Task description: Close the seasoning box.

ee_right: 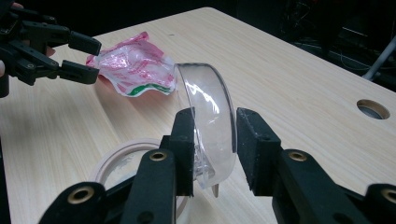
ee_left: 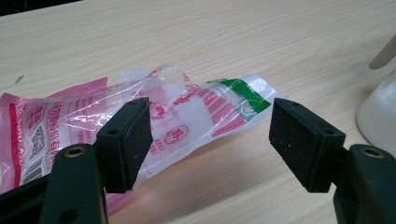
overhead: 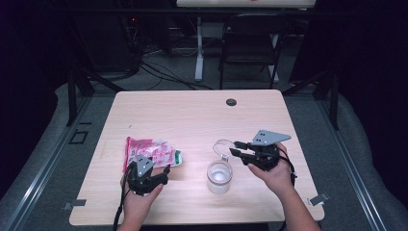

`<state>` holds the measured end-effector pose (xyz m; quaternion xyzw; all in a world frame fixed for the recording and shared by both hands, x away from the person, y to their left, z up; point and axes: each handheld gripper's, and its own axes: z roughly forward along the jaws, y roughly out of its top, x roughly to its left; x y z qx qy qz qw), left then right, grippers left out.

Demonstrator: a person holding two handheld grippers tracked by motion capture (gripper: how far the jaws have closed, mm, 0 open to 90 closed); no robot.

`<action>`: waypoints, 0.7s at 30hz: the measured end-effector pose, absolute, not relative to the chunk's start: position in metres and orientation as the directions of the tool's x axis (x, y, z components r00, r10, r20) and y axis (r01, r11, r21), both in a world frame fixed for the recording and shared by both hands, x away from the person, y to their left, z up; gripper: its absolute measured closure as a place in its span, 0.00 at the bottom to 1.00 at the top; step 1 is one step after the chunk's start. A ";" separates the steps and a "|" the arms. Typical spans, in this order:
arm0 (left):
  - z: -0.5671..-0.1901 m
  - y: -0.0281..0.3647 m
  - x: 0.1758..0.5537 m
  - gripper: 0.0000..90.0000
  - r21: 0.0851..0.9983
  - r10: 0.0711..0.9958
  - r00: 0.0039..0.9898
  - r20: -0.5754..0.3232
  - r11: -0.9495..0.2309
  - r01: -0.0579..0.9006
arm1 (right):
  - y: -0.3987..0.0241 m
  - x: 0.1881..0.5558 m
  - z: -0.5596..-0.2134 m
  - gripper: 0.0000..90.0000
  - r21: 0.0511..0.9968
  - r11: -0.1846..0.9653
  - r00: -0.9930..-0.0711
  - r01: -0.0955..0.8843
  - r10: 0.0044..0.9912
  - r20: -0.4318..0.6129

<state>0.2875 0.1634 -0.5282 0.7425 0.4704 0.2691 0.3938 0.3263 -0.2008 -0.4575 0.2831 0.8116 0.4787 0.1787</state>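
High view: open jar (overhead: 219, 177) stood mid-worktop (overhead: 192, 115).
Left gripper view: left hand-held gripper (ee_left: 210, 135) gaped wide before the packet (ee_left: 154, 112); best to close on its near edge.
Right gripper view: right hand-held gripper (ee_right: 215, 140) pinched the clear lid (ee_right: 208, 121), aloft.

A black folding metal chair (overhead: 250, 43) and tangled dark cables (overhead: 159, 72) occupy the dim grey floor (overhead: 183, 77) beyond the pale wooden table (overhead: 192, 110).

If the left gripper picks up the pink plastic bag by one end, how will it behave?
The bag is thin, crinkled film, so it will probably flop and hang. It looks nearly flat, so likely light. Its glossy surface may slip between the open left gripper pads.
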 end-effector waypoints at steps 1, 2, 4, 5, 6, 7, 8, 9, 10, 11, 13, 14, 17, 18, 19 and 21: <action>-0.528 0.164 0.288 0.33 0.838 0.910 0.413 0.028 -0.247 0.487 | -0.201 0.326 -0.457 0.76 0.878 0.383 -0.776 0.287 0.630 -0.022; -0.528 0.164 0.288 0.33 0.838 0.911 0.412 0.027 -0.245 0.487 | -0.200 0.326 -0.457 0.76 0.879 0.382 -0.776 0.286 0.630 -0.022; -0.528 0.164 0.288 0.33 0.835 0.910 0.414 0.026 -0.248 0.491 | -0.199 0.325 -0.457 0.76 0.879 0.383 -0.776 0.283 0.631 -0.025; -0.528 0.164 0.288 0.33 0.835 0.910 0.414 0.027 -0.248 0.491 | -0.199 0.325 -0.457 0.76 0.878 0.387 -0.777 0.282 0.629 -0.029; -0.528 0.164 0.288 0.33 0.835 0.910 0.414 0.028 -0.248 0.491 | -0.199 0.325 -0.457 0.75 0.878 0.389 -0.778 0.280 0.628 -0.030; -0.528 0.165 0.288 0.33 0.834 0.911 0.412 0.030 -0.250 0.492 | -0.199 0.324 -0.457 0.75 0.878 0.390 -0.779 0.278 0.626 -0.031; -0.528 0.165 0.289 0.33 0.834 0.911 0.412 0.030 -0.250 0.492 | -0.199 0.324 -0.457 0.75 0.877 0.393 -0.779 0.277 0.626 -0.035; -0.528 0.165 0.289 0.33 0.834 0.910 0.413 0.028 -0.249 0.492 | -0.198 0.323 -0.457 0.75 0.877 0.395 -0.779 0.275 0.626 -0.037; -0.528 0.164 0.289 0.33 0.835 0.911 0.412 0.026 -0.246 0.491 | -0.198 0.323 -0.457 0.75 0.878 0.393 -0.780 0.273 0.625 -0.037; -0.528 0.164 0.290 0.33 0.835 0.911 0.412 0.026 -0.246 0.492 | -0.198 0.323 -0.456 0.75 0.876 0.398 -0.781 0.272 0.623 -0.041; -0.528 0.164 0.290 0.33 0.837 0.911 0.411 0.024 -0.243 0.491 | -0.197 0.322 -0.456 0.75 0.877 0.400 -0.783 0.267 0.621 -0.045; -0.528 0.164 0.290 0.33 0.837 0.910 0.415 0.027 -0.247 0.489 | -0.196 0.321 -0.456 0.74 0.876 0.404 -0.783 0.264 0.620 -0.051; -0.528 0.163 0.291 0.33 0.834 0.908 0.418 0.027 -0.251 0.491 | -0.195 0.319 -0.456 0.74 0.875 0.414 -0.786 0.252 0.615 -0.065; -0.528 0.163 0.291 0.33 0.834 0.908 0.418 0.026 -0.250 0.491 | -0.194 0.318 -0.456 0.74 0.874 0.416 -0.787 0.250 0.613 -0.067; -0.528 0.163 0.291 0.33 0.835 0.908 0.417 0.025 -0.249 0.491 | -0.194 0.318 -0.456 0.74 0.874 0.419 -0.786 0.248 0.614 -0.071; -0.528 0.163 0.292 0.33 0.835 0.907 0.419 0.026 -0.250 0.489 | -0.193 0.317 -0.456 0.73 0.873 0.423 -0.788 0.244 0.611 -0.076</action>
